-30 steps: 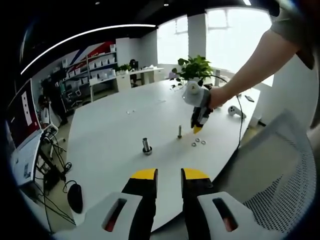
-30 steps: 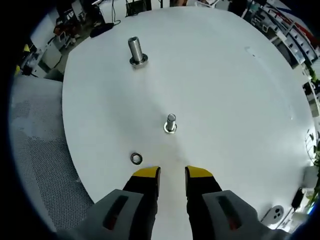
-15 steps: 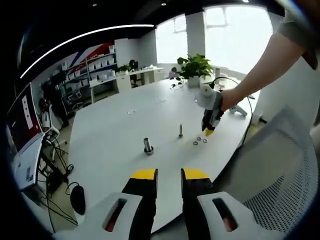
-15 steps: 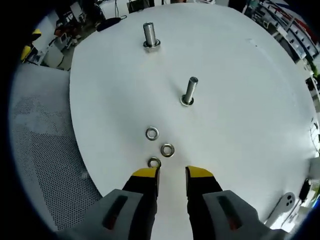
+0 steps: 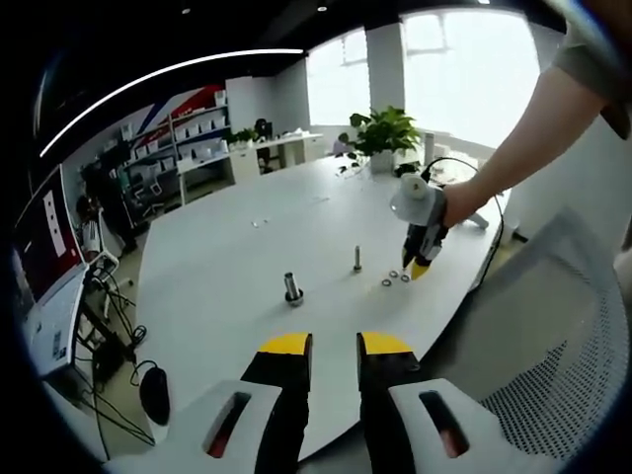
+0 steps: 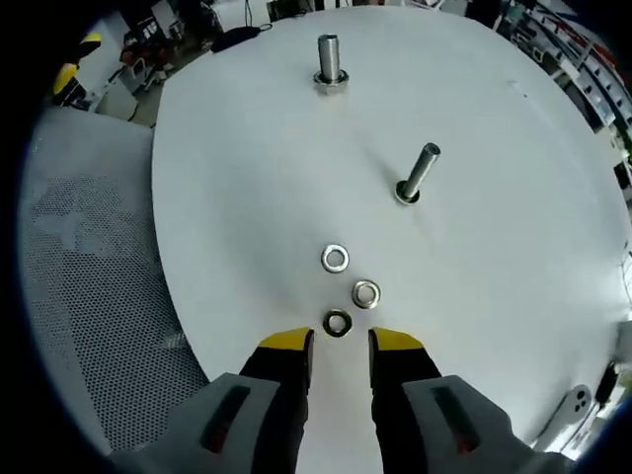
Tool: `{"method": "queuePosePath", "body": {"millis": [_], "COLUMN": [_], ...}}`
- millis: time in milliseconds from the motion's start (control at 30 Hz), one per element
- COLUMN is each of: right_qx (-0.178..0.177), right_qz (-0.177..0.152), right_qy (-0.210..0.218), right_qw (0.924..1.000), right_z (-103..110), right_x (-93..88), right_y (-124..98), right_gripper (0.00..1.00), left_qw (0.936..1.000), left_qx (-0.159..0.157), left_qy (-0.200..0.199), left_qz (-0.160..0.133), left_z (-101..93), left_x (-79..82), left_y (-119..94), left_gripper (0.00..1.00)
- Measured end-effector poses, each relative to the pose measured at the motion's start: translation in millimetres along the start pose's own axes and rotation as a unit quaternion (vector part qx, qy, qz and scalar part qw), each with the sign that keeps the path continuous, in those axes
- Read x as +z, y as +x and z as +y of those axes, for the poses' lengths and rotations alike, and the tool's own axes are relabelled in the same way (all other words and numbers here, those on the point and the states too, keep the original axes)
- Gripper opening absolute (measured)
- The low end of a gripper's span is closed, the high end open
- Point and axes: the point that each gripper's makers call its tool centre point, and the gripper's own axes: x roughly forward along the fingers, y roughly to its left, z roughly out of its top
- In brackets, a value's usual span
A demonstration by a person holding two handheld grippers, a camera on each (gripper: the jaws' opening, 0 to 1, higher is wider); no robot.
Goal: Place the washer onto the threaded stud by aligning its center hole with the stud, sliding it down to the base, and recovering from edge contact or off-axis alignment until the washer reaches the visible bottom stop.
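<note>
Washers are seen lying flat on the white table (image 6: 513, 257) in the right gripper view: a near washer (image 6: 337, 323) just ahead of the right gripper (image 6: 341, 346), a second washer (image 6: 365, 293) just beside it, and a far washer (image 6: 335, 259) a little farther on. None is threaded yet. The thin stud (image 6: 418, 175) stands beyond them, tilted in this fisheye view, and a thick stud (image 6: 329, 61) is set well apart near the far edge. The right gripper's jaws are parted by a narrow gap with nothing held between them, and the near washer sits in line with that gap.

The step in hand is judged to be the approach for pickup; no washer has been lifted. Next, the jaws need to be lowered around the near washer's rim and closed without the second washer being nudged, since the two lie close together.

In the left gripper view the left gripper (image 5: 335, 348) is held back off the table's near edge, jaws slightly apart and empty, while the right gripper is seen over the washers, held by a person's hand (image 5: 456, 200).
</note>
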Motion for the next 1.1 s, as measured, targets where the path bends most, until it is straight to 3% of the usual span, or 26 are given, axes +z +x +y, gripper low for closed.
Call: {"method": "queuePosePath", "body": {"millis": [133,367,533,600,800,1000,1100], "right_qx": [0.002,0.0,-0.015,-0.014,-0.01,0.003,-0.002], "right_qz": [0.015,0.013,0.022,0.022,0.021,-0.007,0.006], "right_qy": [-0.014,-0.01,-0.053,-0.044,-0.048,-0.047,-0.079], "right_qw": [0.9998,0.9999,0.9982,0.9987,0.9986,0.9989,0.9969], "right_z": [2.1,-0.9,-3.3,-1.5,-2.3,-3.6,0.5], "right_x": [-3.2,-3.1,-4.1,-3.6,-3.7,-3.6,-2.4], "right_y": [6.6,5.8,7.7,8.0,7.2,6.3,6.6], "right_gripper": [0.24,0.23,0.21,0.21,0.2,0.2,0.21], "left_qw": [1.0,1.0,1.0,1.0,1.0,1.0,1.0], "left_qx": [0.001,0.003,0.004,0.003,0.003,0.004,0.006], "left_qy": [0.001,0.0,0.0,0.0,0.002,0.005,0.004], "left_qz": [-0.001,-0.003,-0.004,-0.002,0.0,0.005,0.003], "left_z": [0.2,1.8,1.8,1.6,1.4,1.2,2.2], "left_x": [0.3,0.6,1.1,0.2,-0.1,-1.5,-1.6], "left_y": [-0.3,-0.8,-0.7,-0.5,0.0,0.5,0.2], "left_gripper": [0.16,0.16,0.16,0.16,0.15,0.15,0.15]}}
